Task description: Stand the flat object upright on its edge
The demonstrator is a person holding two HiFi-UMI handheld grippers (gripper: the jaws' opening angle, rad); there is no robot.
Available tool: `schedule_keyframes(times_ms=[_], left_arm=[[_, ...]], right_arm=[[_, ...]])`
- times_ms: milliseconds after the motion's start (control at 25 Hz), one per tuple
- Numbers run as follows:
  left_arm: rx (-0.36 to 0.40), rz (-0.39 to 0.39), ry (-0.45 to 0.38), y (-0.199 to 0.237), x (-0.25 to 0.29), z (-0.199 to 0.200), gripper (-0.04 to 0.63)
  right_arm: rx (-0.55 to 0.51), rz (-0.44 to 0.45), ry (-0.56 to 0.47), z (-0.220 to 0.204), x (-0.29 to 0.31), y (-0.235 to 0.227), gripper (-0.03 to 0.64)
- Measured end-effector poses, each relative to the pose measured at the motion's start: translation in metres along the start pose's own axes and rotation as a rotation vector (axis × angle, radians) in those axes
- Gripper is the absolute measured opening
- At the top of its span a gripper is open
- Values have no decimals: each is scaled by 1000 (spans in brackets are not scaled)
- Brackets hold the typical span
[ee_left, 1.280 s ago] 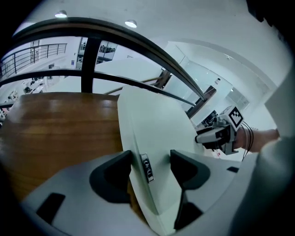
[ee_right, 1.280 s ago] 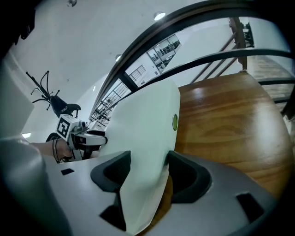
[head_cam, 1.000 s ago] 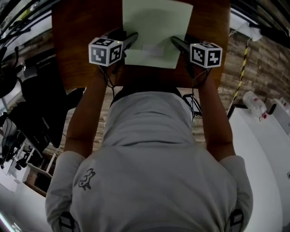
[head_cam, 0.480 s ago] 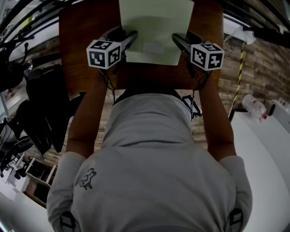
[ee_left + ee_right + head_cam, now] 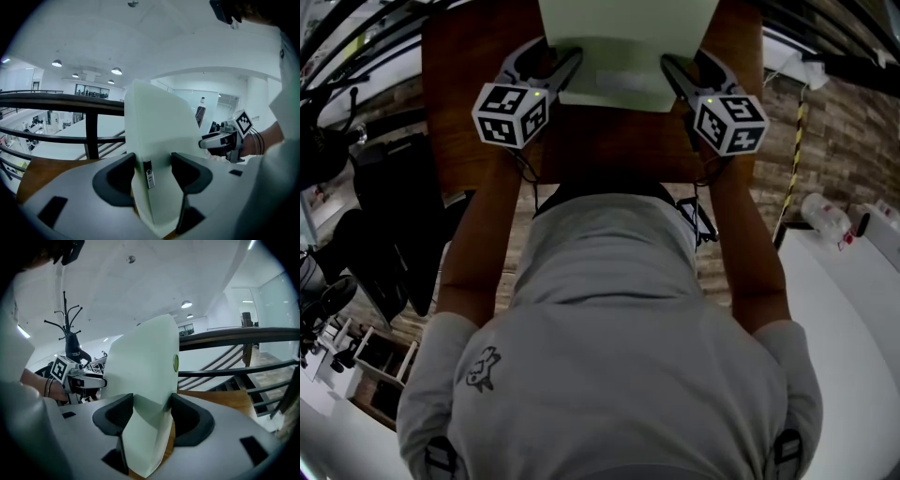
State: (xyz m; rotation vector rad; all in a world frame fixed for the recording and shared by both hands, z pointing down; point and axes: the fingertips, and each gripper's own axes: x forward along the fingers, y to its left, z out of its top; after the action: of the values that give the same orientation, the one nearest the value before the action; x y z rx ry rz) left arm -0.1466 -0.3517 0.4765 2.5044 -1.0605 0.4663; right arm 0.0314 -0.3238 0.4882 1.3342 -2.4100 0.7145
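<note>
Step in hand: tilting the flat object up, judged from how steeply it rises in both gripper views

- Object: pale green flat case, at the far side of the wooden table. In the head view its near edge lies between the two grippers and its far edge runs out of frame
- Left gripper: pinching the case's left side edge, pads pressed on both faces. A small metal tag on that edge sits just by the inner pad. The jaws have just closed a little further, with the case between them
- Right gripper: pinching the opposite side edge in the same way, with a round stud on the case face above the jaws
- Both gripper views show the case rising well above the jaws, with tabletop below it. Whether the lower edge touches the wood I cannot tell

Next move (judgement): bring the case fully vertical with its lower edge flat on the table, both grippers level with each other so it does not twist. Then ease the pads off together. The case is thin, so it may topple once released
</note>
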Motion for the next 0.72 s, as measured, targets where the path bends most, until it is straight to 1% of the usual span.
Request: schedule_keyframes(times_ms=[120, 320, 440, 600, 720], left_arm=[[34, 13, -40, 1, 0, 5, 249], [76, 24, -109, 0, 0, 12, 245], [111, 39, -149, 1, -1, 14, 244], [166, 44, -180, 0, 5, 15, 242], [202, 52, -187, 0, 12, 14, 242]], right_arm=[[-32, -13, -53, 4, -1, 1, 242], [-131, -44, -157, 16, -7, 2, 241], [-168, -51, -201, 18, -6, 2, 241], [-221, -68, -239, 16, -6, -2, 242], [-262, -84, -261, 13, -3, -9, 242]])
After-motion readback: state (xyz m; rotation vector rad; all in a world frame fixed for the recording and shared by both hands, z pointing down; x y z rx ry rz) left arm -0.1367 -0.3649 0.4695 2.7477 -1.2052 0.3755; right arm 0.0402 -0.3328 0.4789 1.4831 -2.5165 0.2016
